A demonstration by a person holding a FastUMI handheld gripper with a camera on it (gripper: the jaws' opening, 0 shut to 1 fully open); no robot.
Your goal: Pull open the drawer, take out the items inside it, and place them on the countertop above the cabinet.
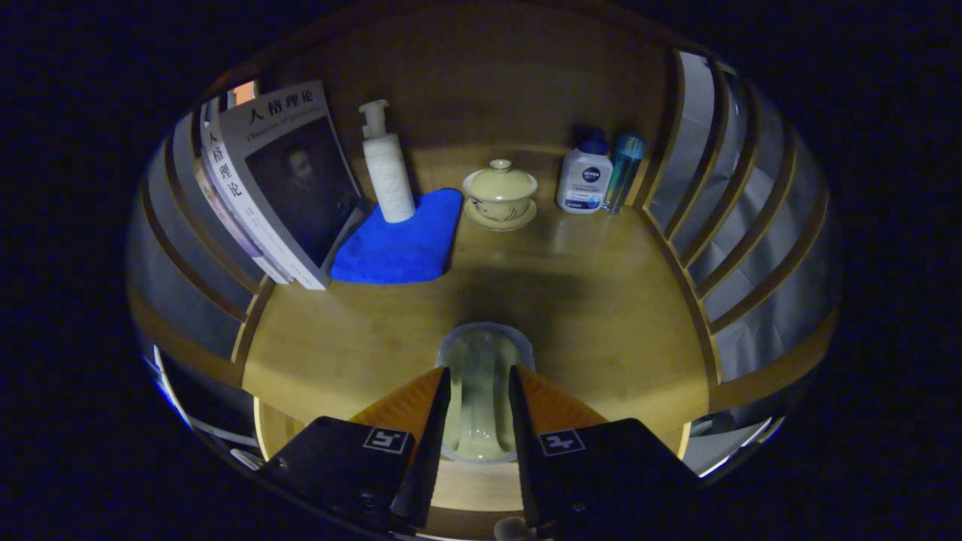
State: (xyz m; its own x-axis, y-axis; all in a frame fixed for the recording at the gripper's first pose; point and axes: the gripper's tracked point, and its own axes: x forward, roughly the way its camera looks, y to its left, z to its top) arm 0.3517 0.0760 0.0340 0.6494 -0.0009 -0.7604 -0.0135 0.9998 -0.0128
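Cup (481, 391) in tool (479, 409) above wooden countertop (601, 300).

Books (289, 184), pump bottle (387, 169) on blue cloth (402, 244)

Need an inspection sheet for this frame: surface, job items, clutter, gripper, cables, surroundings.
Surface: wooden countertop, slatted side rails, wooden back panel.
Job's things: pale cup between the fingers, at the countertop's near edge; whether it rests on the wood cannot be told.
Clutter: books leaning at the left rail; pump bottle standing on a folded blue cloth; lidded tea bowl on saucer; lotion bottle beside a blue-green bottle in the back right corner.
Grippers: gripper closed on the cup.
Cables: nothing seen.
Surroundings: dim booth.
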